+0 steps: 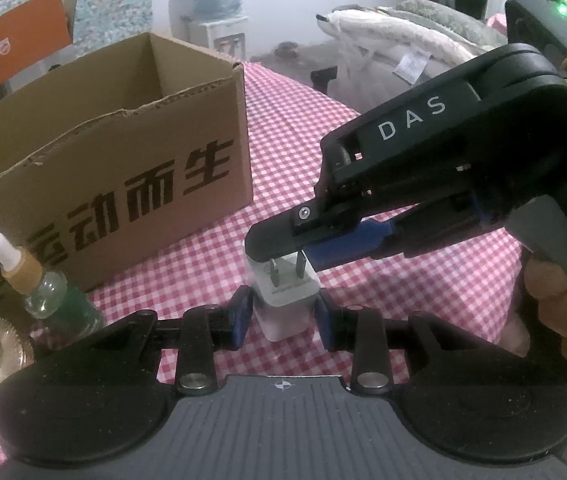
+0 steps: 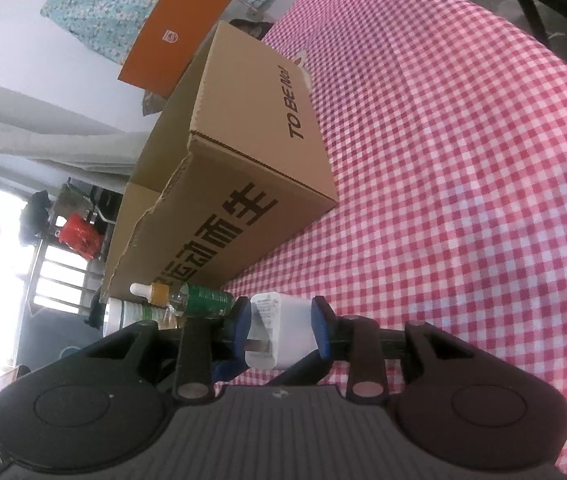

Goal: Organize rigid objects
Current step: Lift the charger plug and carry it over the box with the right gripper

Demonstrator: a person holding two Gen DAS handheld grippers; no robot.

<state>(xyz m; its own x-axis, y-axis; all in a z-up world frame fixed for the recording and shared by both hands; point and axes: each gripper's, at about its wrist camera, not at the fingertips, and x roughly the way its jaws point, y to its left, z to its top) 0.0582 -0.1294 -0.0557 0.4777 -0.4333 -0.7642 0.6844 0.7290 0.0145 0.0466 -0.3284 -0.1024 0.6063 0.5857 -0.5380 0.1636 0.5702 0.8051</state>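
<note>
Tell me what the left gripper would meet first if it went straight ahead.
The white plug adapter already sits between its jaws; just beyond, the right gripper crosses the path.

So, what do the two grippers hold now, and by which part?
Both hold the white plug adapter: left gripper on its body sides, right gripper at its pronged end.

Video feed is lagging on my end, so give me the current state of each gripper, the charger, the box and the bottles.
Left gripper: fingers on both sides of the white charger, apparently gripping it.
Right gripper: closed on the same charger.
White charger: held above the checkered tablecloth, prongs up.
Cardboard box: open-topped, upright.
Dropper bottle: upright, capped.
Green bottle: standing beside the box.
</note>
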